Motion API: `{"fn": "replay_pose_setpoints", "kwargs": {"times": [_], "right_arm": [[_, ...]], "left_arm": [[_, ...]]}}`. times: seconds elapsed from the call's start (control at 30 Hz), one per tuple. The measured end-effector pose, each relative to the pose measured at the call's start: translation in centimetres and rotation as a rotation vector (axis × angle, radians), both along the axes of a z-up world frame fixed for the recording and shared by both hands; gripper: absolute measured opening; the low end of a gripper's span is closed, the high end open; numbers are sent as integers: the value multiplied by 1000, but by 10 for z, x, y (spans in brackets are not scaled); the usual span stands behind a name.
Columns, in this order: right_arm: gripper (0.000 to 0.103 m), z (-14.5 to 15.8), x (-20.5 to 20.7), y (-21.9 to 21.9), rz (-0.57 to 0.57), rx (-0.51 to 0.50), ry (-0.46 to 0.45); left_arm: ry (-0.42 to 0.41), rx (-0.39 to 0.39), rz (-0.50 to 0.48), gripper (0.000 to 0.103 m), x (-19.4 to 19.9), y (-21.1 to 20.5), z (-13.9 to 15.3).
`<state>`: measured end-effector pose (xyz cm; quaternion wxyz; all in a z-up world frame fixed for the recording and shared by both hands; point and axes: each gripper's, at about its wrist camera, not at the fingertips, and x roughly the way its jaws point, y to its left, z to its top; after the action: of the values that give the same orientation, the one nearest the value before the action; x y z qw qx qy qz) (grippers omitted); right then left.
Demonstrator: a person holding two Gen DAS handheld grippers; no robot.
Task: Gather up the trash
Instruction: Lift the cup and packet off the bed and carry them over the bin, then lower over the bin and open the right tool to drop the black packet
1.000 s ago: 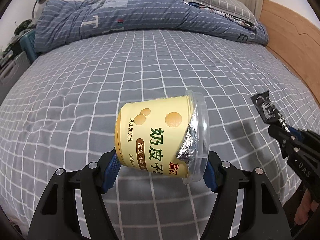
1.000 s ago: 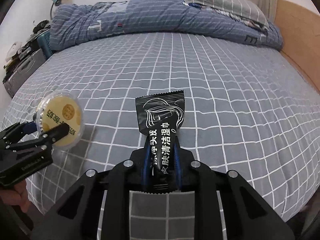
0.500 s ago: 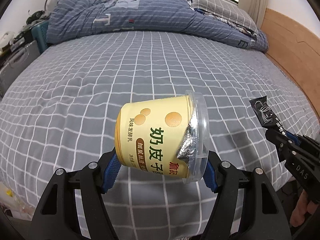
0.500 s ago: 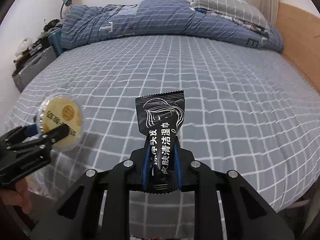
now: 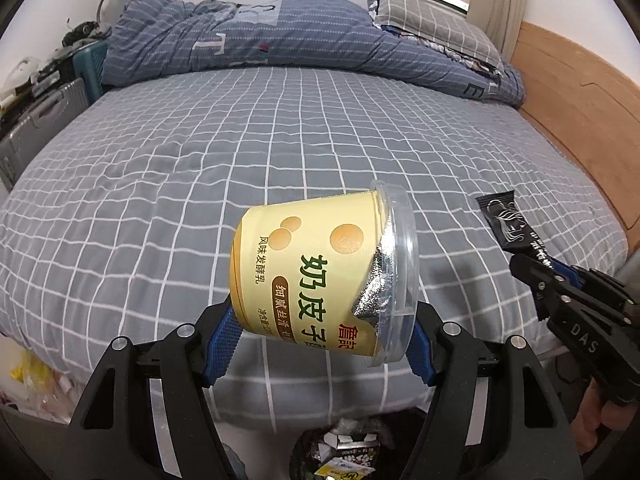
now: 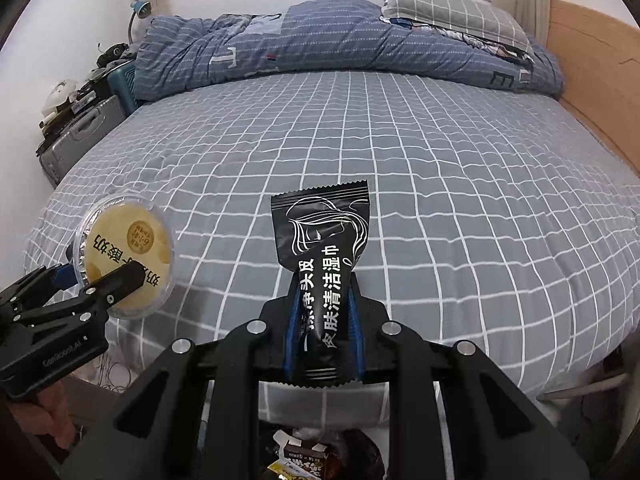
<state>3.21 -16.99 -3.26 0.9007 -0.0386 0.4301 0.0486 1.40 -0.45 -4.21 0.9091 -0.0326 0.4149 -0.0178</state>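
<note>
My left gripper (image 5: 320, 332) is shut on a yellow yogurt cup (image 5: 320, 276) with a clear lid and torn foil, held on its side above the foot of the bed. The cup also shows in the right wrist view (image 6: 126, 256). My right gripper (image 6: 322, 336) is shut on a black wet-wipe packet (image 6: 322, 264), held upright. That packet shows at the right of the left wrist view (image 5: 510, 226). A trash bin (image 5: 340, 456) with wrappers sits below both grippers, also at the bottom of the right wrist view (image 6: 312, 460).
A bed with a grey checked sheet (image 5: 280, 140) fills both views. A blue duvet (image 5: 260, 44) and a pillow (image 5: 436, 20) lie at the far end. A wooden bed frame (image 5: 580, 120) runs along the right. A suitcase (image 6: 80, 136) and clutter stand at left.
Both grippers have drawn back and up from the bed with their loads. The bed's foot edge and the trash bin below have come into view.
</note>
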Motion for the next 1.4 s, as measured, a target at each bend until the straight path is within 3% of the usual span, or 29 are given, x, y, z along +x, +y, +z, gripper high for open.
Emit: {"fn": "replay_pose_setpoints", "kwargs": {"times": [0.33, 0.47, 1.4], "right_arm": [[20, -5, -41, 2, 6, -7, 18], [20, -12, -55, 5, 12, -7, 36], [20, -43, -162, 8, 40, -44, 140]], "left_arm": [[33, -2, -4, 67, -45, -3, -12], [36, 32, 1, 67, -61, -7, -16], [169, 2, 61, 67, -167, -5, -65]]}}
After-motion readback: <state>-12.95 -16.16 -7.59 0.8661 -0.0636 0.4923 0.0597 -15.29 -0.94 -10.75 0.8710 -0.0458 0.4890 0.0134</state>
